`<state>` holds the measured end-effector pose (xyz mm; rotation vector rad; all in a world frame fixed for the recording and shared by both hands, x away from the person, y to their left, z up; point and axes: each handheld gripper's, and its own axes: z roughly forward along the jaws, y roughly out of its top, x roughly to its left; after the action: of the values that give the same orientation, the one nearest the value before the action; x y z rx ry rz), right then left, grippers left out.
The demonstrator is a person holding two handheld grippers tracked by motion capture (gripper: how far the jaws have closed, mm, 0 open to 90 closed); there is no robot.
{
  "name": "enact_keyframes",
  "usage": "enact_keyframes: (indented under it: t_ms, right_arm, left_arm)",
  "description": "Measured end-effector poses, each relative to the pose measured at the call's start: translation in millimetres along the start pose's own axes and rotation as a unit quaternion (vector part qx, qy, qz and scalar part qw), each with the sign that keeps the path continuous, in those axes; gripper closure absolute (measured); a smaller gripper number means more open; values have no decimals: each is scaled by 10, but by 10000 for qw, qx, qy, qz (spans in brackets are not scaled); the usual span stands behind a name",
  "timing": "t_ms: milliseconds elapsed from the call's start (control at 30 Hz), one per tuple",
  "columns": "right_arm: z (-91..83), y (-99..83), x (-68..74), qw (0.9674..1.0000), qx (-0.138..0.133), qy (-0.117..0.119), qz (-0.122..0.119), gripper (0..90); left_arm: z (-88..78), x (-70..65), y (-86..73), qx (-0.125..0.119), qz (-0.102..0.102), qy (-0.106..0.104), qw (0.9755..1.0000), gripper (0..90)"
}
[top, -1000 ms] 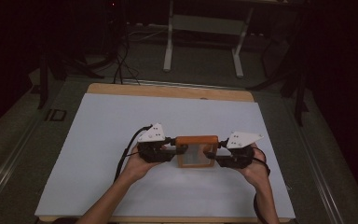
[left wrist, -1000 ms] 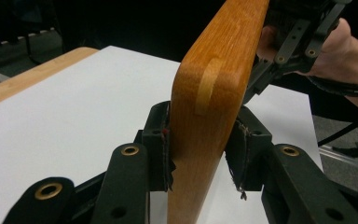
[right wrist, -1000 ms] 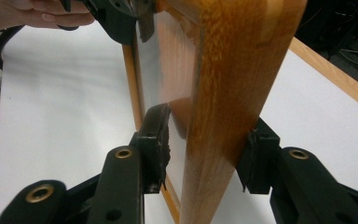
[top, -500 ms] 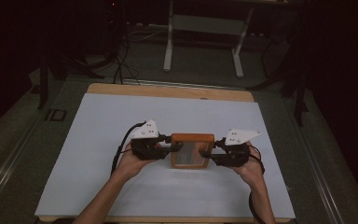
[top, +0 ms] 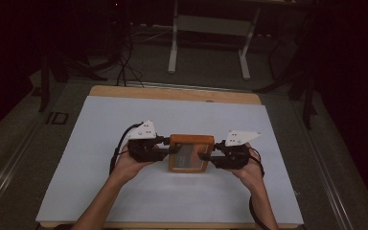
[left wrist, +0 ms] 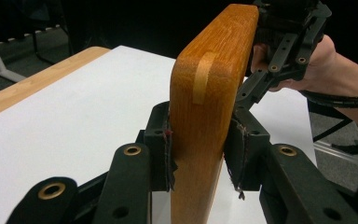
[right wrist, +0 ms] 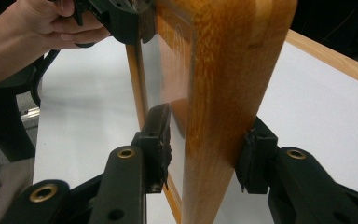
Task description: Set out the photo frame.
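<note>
A wooden picture frame (top: 190, 153) sits at the centre of the high view, slightly below the middle, over the white tabletop (top: 100, 143). It has an orange-brown border around a glossy pane. The left gripper (top: 165, 146) grips the frame's left edge, and in the left gripper view its jaws are clamped on the wood, pads pressed to both faces. The right gripper (top: 207, 155) grips the right edge; in the right gripper view its jaws are likewise clamped, one pad on the glazed front, the other on the back. Each gripper is held by a hand coming from the lower edge. Beyond the tabletop, at the upper centre, stands a grey metal stand (top: 206, 28) on a dark floor.
</note>
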<state>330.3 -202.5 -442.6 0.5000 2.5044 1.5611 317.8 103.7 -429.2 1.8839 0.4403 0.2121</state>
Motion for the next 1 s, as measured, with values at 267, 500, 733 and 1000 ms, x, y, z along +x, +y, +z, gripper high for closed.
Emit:
enact_keyframes:
  t_ms: [267, 500, 733, 1000]
  right_arm:
    - [98, 11, 9, 10000, -12, 32, 68, 601]
    - [201, 6, 0, 9997, 41, 80, 215, 600]
    - [298, 2, -7, 9993, 99, 86, 358, 601]
    - [375, -23, -25, 9986, 122, 138, 488, 601]
  left_arm:
    - [-59, 81, -49, 38, -76, -82, 9999, 652]
    - [-91, 166, -118, 74, -205, -137, 9997, 652]
    - [-111, 265, -205, 70, -400, -224, 9989, 649]
    - [-119, 316, -253, 103, -519, -231, 9983, 646]
